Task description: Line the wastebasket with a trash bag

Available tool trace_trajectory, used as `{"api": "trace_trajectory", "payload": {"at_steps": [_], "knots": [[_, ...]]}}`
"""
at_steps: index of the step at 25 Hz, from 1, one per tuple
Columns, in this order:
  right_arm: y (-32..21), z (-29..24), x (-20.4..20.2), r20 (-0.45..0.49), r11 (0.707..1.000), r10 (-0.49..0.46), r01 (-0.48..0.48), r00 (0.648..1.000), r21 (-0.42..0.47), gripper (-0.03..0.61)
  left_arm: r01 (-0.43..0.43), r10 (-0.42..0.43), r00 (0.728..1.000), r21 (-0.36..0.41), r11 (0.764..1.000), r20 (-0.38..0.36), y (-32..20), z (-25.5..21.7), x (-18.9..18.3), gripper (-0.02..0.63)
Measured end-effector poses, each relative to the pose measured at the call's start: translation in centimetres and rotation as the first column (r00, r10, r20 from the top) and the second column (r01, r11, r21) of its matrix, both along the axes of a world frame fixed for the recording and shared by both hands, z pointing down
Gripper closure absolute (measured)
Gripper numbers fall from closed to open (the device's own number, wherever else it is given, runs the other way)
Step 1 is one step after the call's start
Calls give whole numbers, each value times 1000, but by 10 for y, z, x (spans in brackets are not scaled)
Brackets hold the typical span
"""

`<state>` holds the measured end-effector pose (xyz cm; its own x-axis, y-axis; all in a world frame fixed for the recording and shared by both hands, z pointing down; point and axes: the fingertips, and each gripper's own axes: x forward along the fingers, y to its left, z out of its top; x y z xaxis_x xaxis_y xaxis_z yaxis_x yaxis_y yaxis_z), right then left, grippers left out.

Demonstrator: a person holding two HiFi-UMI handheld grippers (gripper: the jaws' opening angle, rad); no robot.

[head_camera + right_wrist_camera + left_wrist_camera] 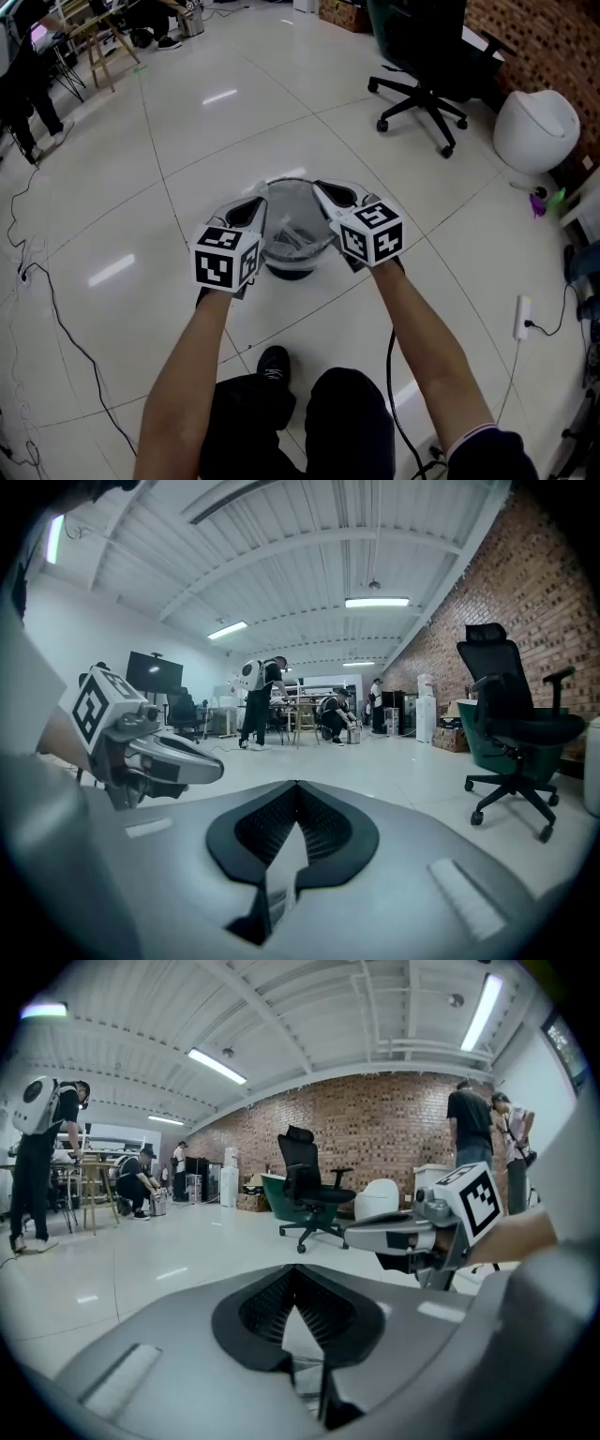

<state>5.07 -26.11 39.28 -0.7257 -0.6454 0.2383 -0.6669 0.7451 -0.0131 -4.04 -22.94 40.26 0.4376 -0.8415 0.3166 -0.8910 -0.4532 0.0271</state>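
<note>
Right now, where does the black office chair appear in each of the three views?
Head view: black office chair at upper right.
Left gripper view: near centre, before the brick wall.
Right gripper view: at the right edge.
Shared landmark: the brick wall behind the chair.

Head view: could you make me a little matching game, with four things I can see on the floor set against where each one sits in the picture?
Things
1. wastebasket
2. office chair
3. black shoe
4. white power strip

Places
A. far right, about mid-height
B. lower middle of the picture
C. centre of the picture
D. top, right of centre

Pairs: 1-C; 2-D; 3-B; 4-A
</note>
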Motion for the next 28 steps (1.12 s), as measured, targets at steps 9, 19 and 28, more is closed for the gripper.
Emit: {"api": "trace_trajectory", "payload": {"at_steps": [9,19,28], "knots": [[31,-64,-6,38,998,-59,59,998,20,577,-91,95,995,76,993,-45,-4,-70,5,601],[61,-207,-9,34,997,-72,73,997,-18,577,-157,158,987,64,986,-12,16,-217,23,601],[114,-384,0,68,996,-83,81,994,26,577,-170,173,985,87,982,-30,71,-377,44,601]]}}
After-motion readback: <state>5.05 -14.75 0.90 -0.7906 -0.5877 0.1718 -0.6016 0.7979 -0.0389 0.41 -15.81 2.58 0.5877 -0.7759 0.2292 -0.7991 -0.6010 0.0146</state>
